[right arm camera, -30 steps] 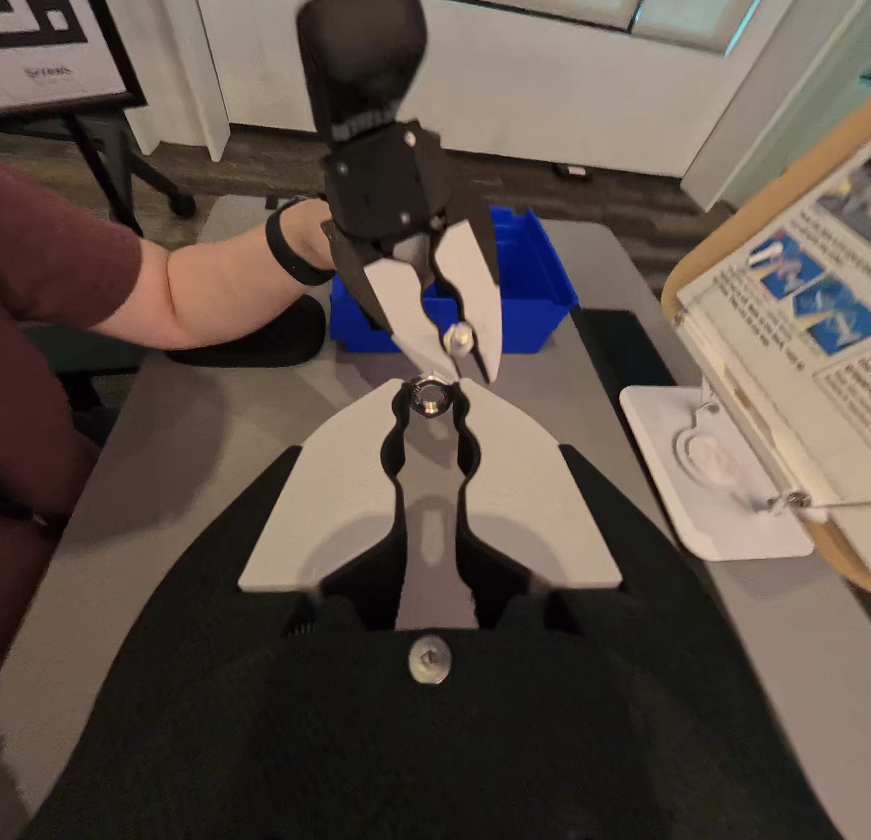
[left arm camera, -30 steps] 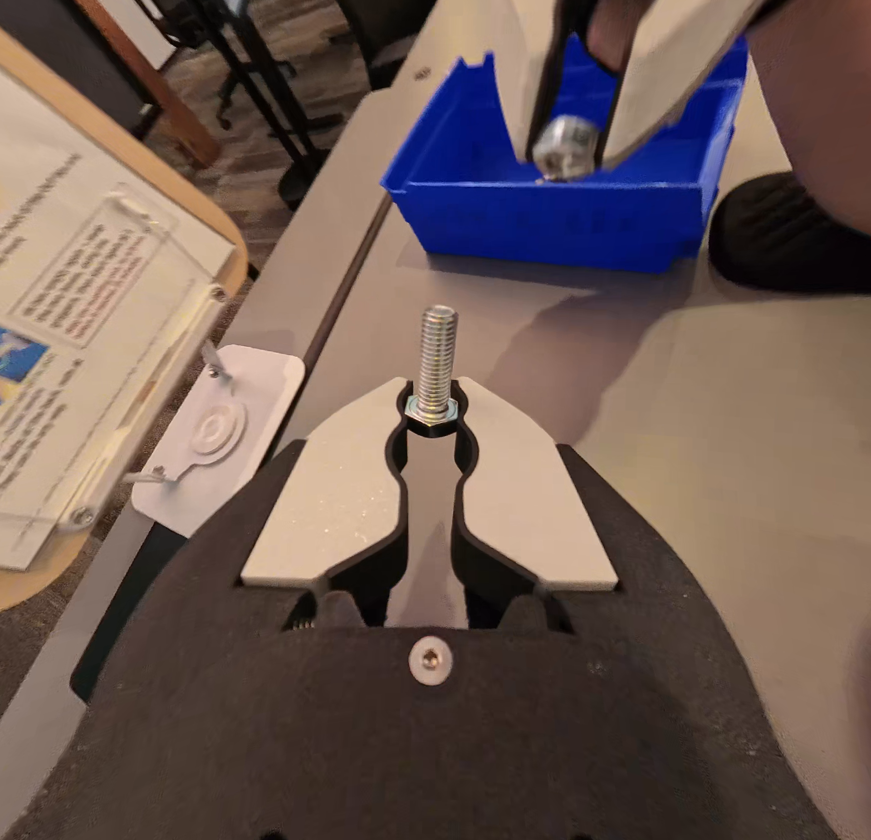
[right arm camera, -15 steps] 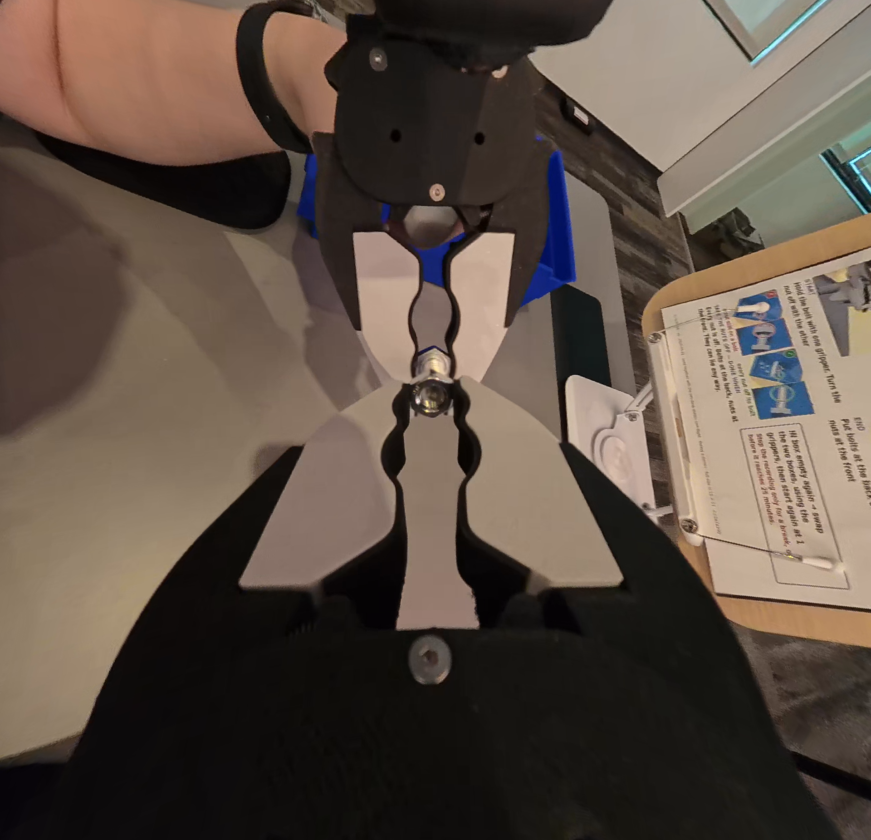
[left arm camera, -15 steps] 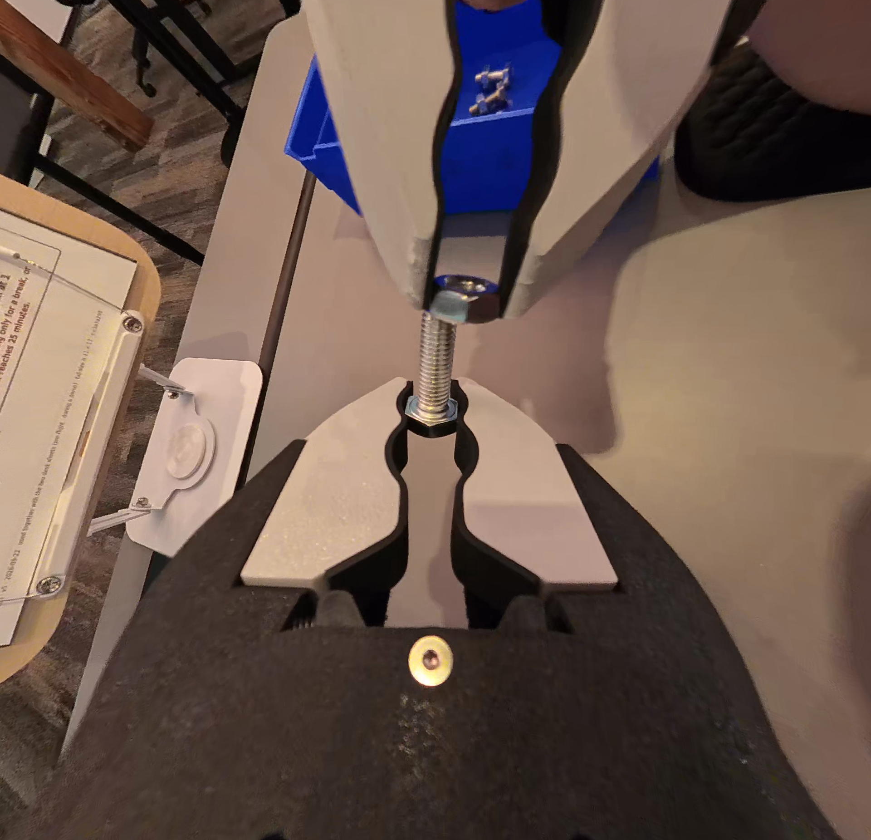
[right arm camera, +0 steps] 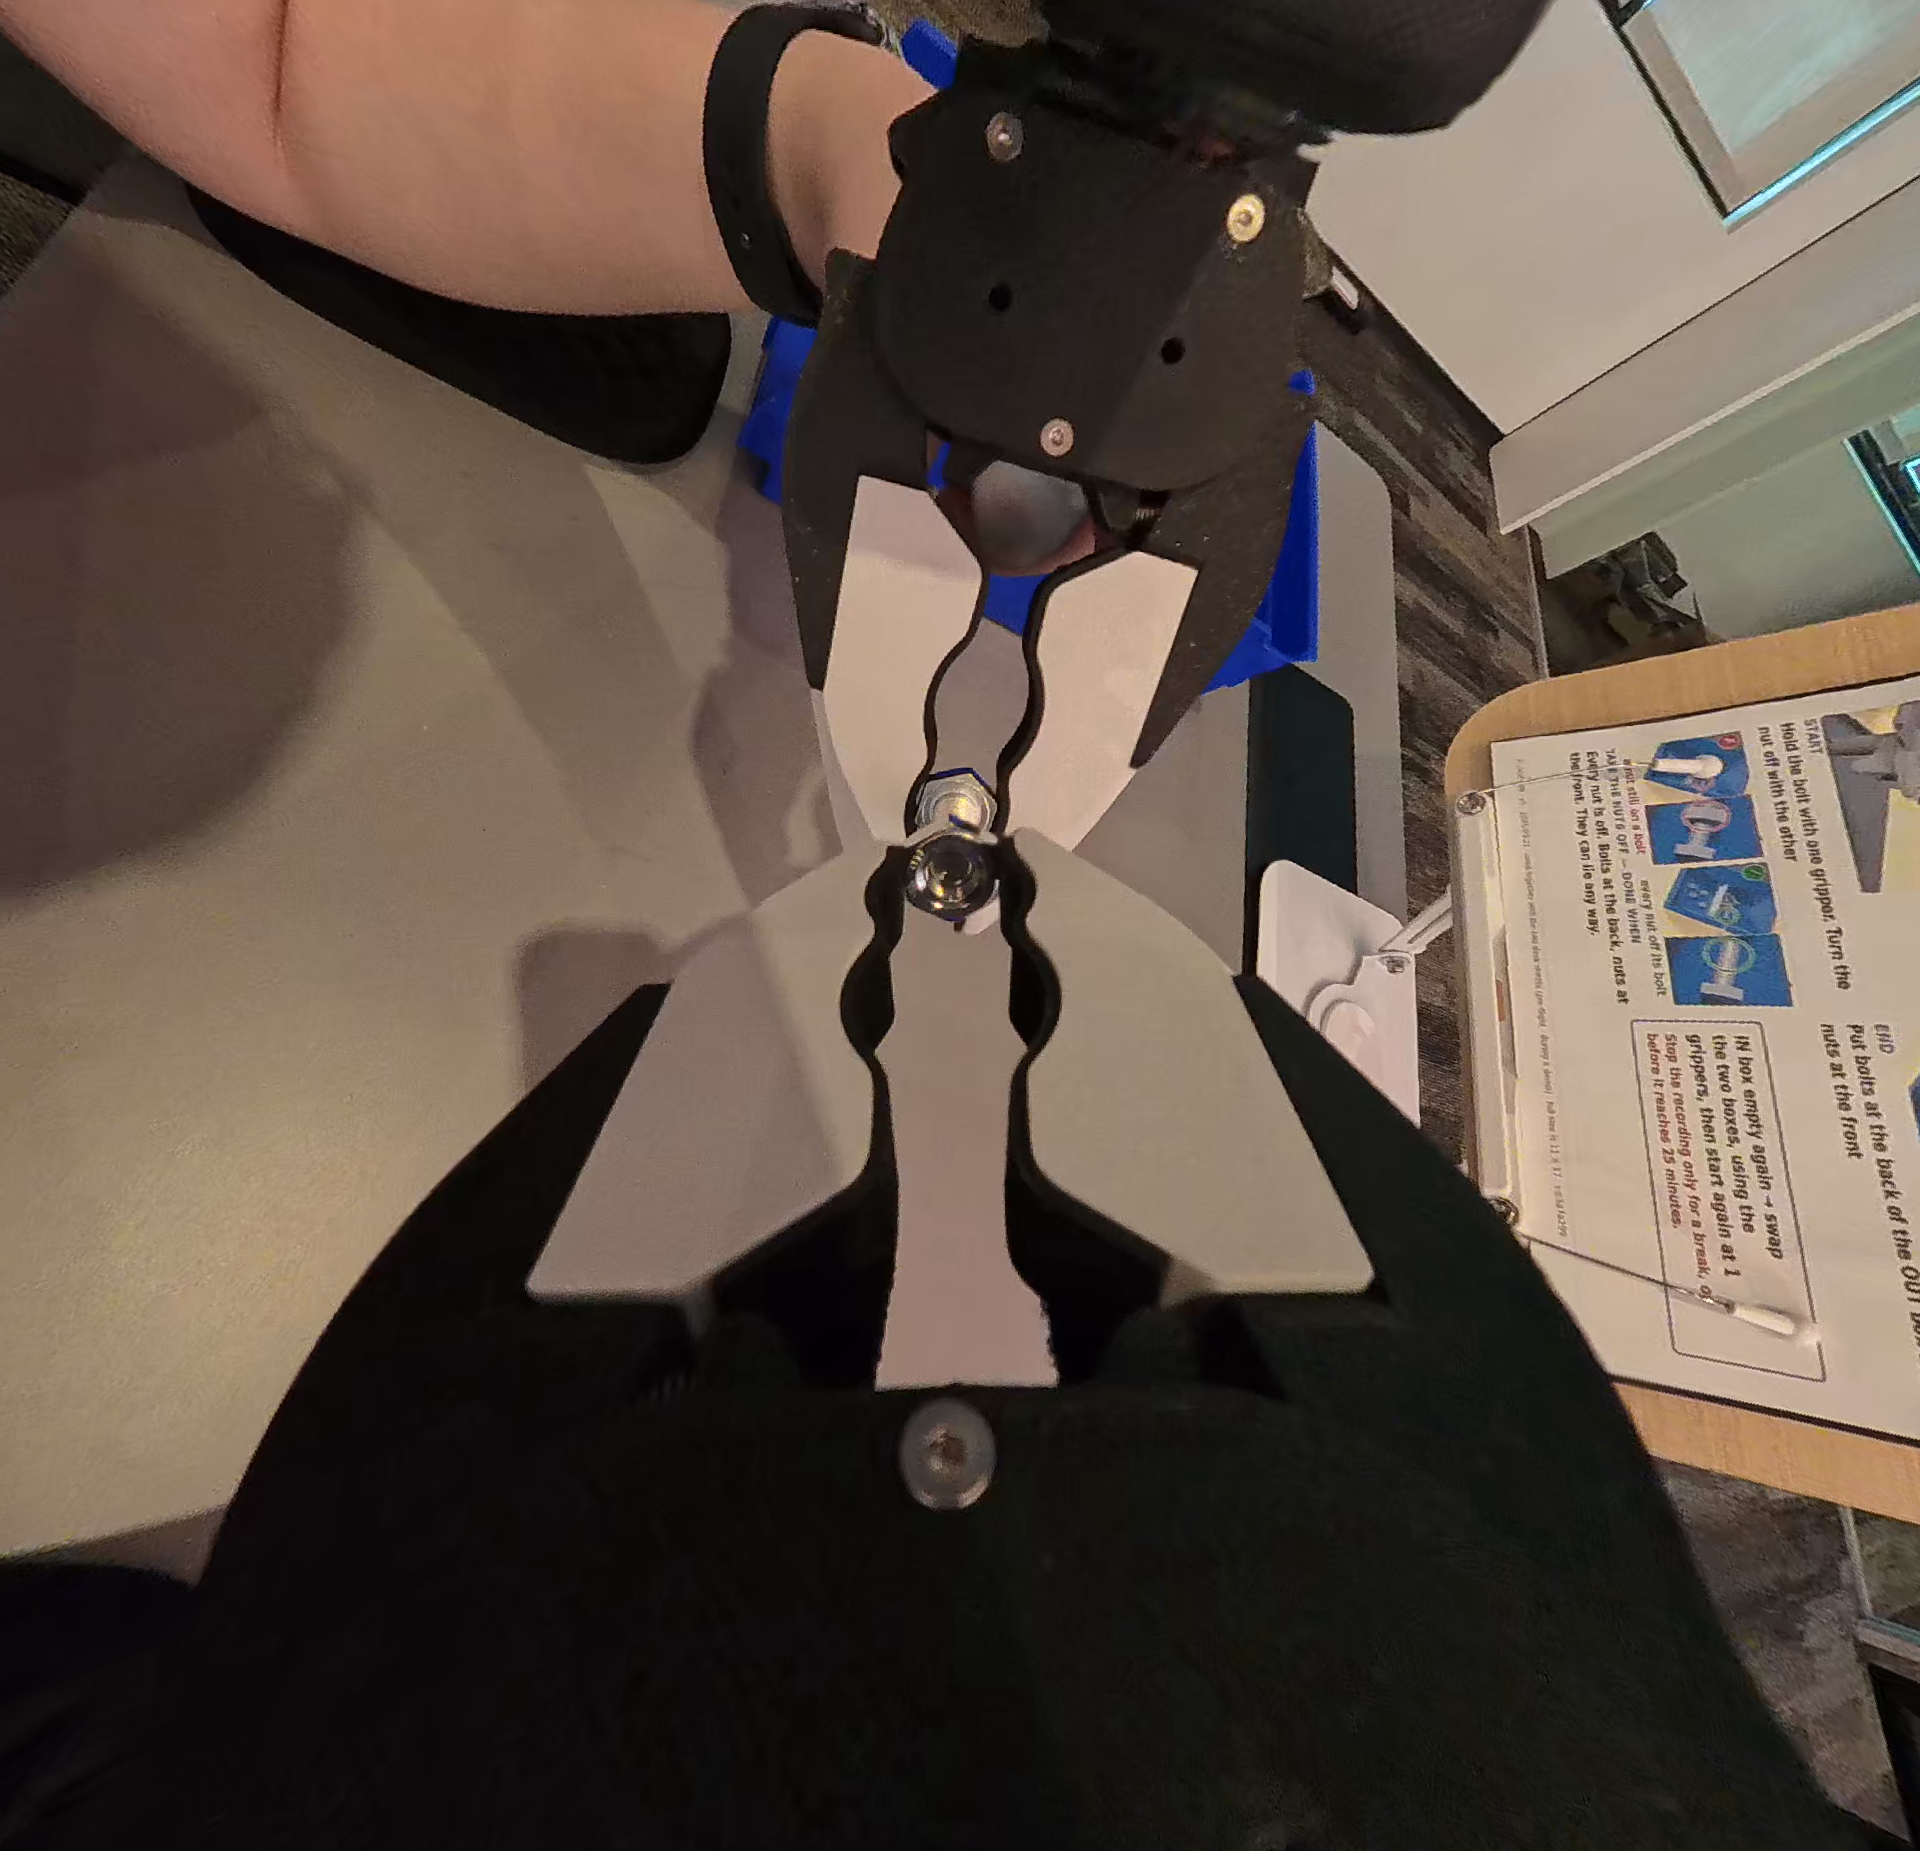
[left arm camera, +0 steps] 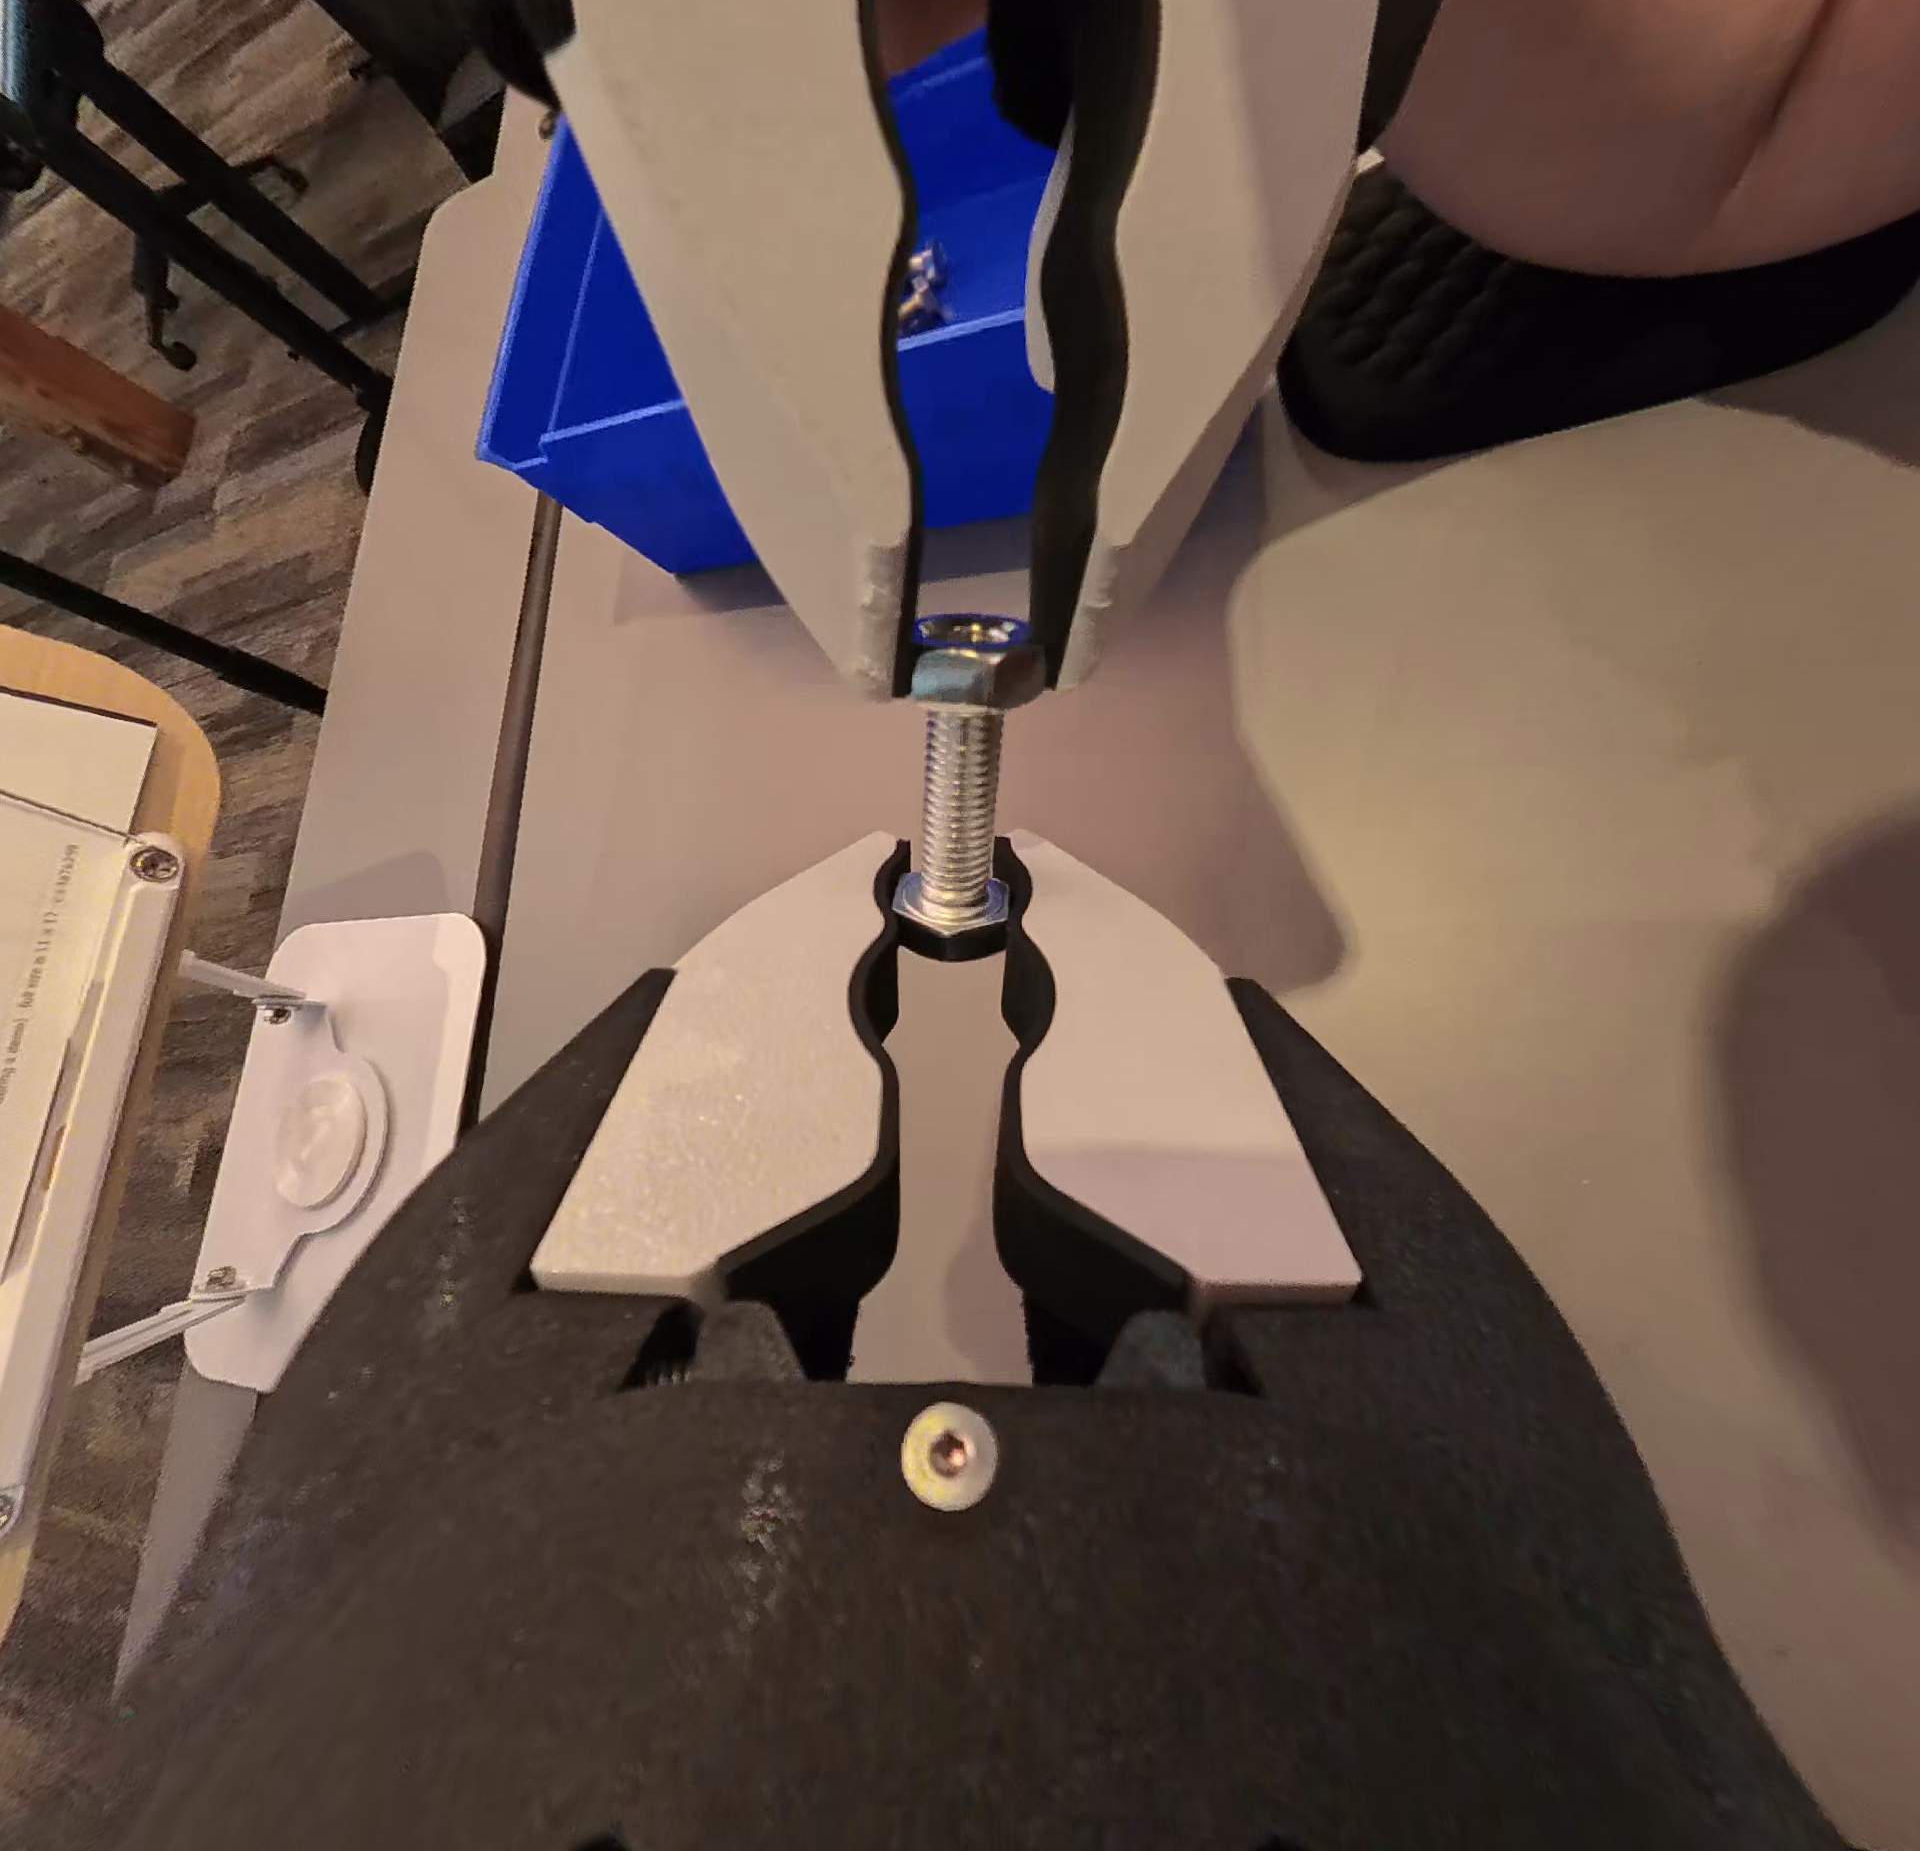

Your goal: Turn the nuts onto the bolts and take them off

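Right gripper (left arm camera: 971, 674), clamping hex nut (left arm camera: 961, 674), now seating it on bolt (left arm camera: 954, 814) tip; left gripper (left arm camera: 951, 892) pinching bolt head. Threading starting.

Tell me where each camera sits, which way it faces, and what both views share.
Left wrist view: on the left gripper, looking along its fingers at the bolt it holds by the head; right gripper, forearm above.
Right wrist view: on the right gripper, looking through its nut at the left gripper; banded wrist beyond.
Shared: bolt, nut, both grippers, blue bin, grey table.
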### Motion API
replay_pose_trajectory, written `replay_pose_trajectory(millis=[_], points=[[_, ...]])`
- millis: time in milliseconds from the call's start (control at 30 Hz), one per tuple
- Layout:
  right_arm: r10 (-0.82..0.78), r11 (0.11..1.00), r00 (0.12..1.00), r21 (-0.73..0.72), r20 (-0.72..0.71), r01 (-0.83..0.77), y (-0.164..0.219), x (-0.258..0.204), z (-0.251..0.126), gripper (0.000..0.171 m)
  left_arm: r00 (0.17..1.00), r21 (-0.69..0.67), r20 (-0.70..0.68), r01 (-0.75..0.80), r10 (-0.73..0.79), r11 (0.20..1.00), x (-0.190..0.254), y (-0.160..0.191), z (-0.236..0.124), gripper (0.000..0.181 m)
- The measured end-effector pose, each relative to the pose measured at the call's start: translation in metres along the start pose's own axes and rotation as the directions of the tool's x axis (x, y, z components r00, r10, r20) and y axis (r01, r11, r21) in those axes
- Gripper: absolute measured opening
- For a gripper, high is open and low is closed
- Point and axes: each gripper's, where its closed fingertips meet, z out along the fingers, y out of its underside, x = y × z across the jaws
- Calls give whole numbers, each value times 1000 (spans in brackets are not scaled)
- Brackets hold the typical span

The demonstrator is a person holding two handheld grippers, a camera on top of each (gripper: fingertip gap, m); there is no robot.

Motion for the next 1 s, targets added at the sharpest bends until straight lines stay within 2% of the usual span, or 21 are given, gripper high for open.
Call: replay_pose_trajectory(millis=[200,267,367,500,700,800,1000], points=[[-18,999,1000,-36,25,19,2,-7,3,18,999,-37,-23,-26,25,999,7,4,3,14],[20,999,1000,-41,12,-20,2,-3,4,18,1000,-23,-25,-11,10,1000,5,3,3,14],[191,981,982,-47,5,-191,3,6,7,18,1000,-35,19,11,-10,999,-3,6,2,14],[400,914,916,-55,-32,-401,8,20,12,18,993,-81,101,71,-63,994,-18,13,-1,14],[676,737,737,3,-17,-676,11,32,15,18,977,-114,194,117,-93,987,-32,18,-5,14],[712,702,702,29,-14,-712,11,36,16,18,969,-124,227,127,-97,984,-36,19,-7,14],[677,736,735,59,-34,-674,6,40,15,18,968,-82,211,155,-135,984,-37,17,-10,14]])
